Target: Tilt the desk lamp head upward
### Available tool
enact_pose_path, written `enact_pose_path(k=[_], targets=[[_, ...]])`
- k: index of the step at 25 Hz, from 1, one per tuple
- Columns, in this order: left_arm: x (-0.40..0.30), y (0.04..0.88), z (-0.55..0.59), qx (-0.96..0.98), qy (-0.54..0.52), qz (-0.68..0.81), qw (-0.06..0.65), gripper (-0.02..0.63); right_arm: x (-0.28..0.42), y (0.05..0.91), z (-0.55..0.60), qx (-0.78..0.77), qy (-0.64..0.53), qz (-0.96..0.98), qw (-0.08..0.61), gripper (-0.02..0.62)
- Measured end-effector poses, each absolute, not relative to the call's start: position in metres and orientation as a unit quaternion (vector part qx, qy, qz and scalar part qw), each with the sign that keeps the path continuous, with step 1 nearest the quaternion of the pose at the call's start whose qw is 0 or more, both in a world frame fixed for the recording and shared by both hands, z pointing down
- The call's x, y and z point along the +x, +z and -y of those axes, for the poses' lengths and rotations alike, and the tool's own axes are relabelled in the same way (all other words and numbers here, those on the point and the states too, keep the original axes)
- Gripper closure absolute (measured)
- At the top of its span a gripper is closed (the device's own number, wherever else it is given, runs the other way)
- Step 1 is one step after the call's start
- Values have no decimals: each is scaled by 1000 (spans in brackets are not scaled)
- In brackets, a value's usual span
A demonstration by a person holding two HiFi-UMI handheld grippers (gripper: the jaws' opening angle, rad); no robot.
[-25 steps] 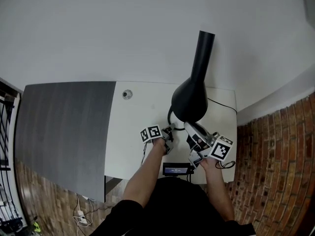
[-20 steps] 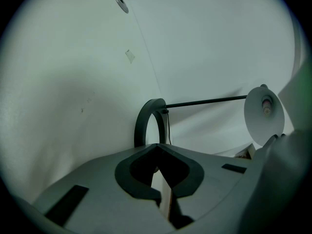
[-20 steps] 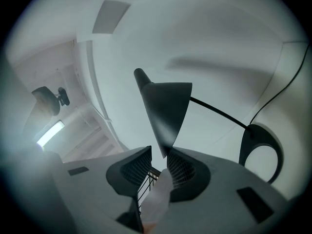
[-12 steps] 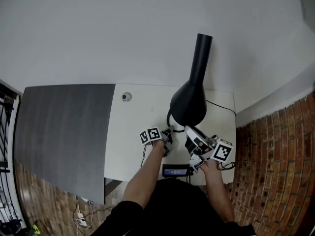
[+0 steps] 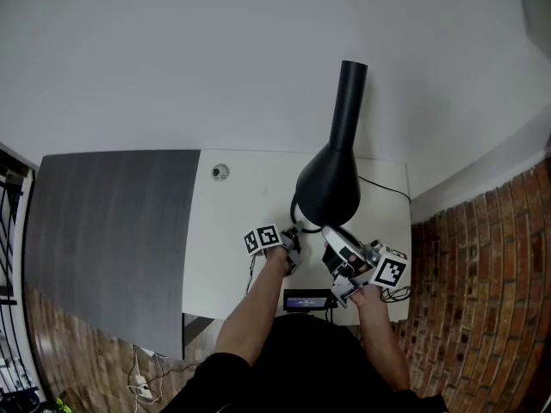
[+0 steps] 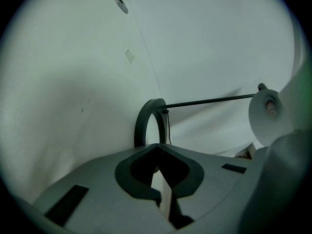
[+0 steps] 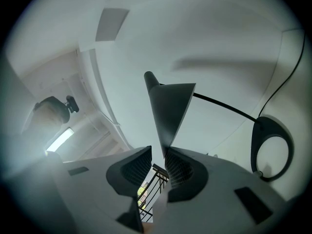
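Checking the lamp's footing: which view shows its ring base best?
Left gripper view: the ring base sits centred, close beyond the jaws. Right gripper view shows it at the edge; head view, a sliver beside the lamp head.

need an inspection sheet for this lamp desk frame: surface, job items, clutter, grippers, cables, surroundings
Surface: white desk; a dark grey panel adjoins it on the left.
Job's things: black lamp head, a cone with its wide end toward the person; its ring base stands on the desk.
Clutter: round grommet set in the desk; small display unit at the near edge.
Grippers: right gripper shut on the lamp head's rim. Left gripper has jaws together, tips at the ring base; contact unclear.
Cables: black cable crosses the desk's right side to the ring base.
Surroundings: white wall behind; brick floor at right.
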State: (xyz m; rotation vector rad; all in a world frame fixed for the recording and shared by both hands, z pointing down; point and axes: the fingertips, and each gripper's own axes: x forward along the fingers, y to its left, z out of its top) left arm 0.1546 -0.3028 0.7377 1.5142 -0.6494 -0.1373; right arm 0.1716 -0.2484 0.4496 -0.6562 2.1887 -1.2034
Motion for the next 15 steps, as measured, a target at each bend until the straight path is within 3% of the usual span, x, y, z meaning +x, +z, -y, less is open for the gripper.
enact_pose_path(k=[15], targets=[[154,737,303,677,-57,295,672,597,168,407,227,-202,-417,-829,312,509]])
